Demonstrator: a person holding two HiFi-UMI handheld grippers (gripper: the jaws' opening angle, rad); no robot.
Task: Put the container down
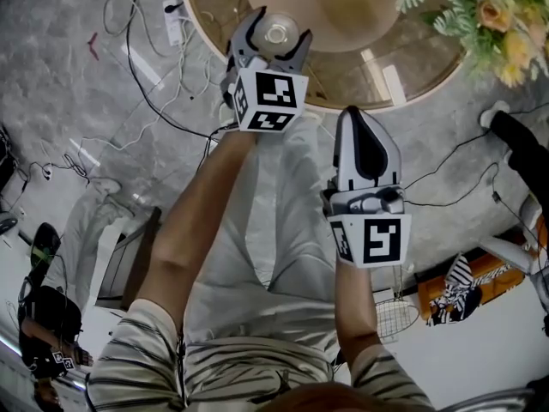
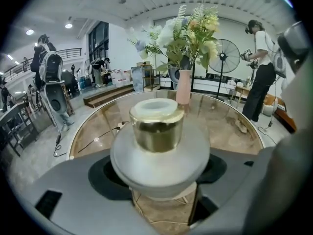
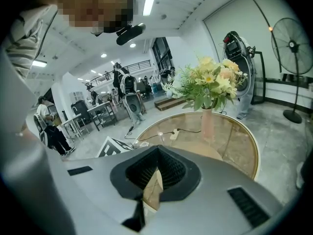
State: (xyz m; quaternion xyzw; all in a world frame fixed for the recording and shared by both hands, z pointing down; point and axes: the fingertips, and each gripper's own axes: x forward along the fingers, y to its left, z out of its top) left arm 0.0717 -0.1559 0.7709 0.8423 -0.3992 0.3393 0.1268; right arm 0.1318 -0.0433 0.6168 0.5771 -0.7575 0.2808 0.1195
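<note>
At the lower right of the head view, your right gripper (image 1: 354, 120) has its fingers pressed nearly together with nothing between them. Further up, left of centre, your left gripper (image 1: 274, 38) clamps the frosted white round container with a gold collar (image 2: 157, 131). The container is capped, its contents hidden, and sits over the near edge of the round glass table (image 1: 343, 80). Beyond stands a pink vase of flowers (image 2: 183, 86).

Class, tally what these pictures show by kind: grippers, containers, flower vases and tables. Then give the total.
Grippers: 2, the left gripper and the right gripper
Containers: 1, the container, held between the left gripper's jaws
Flower vases: 1, the vase standing on the table
Tables: 1, the round glass table
Total: 5
</note>
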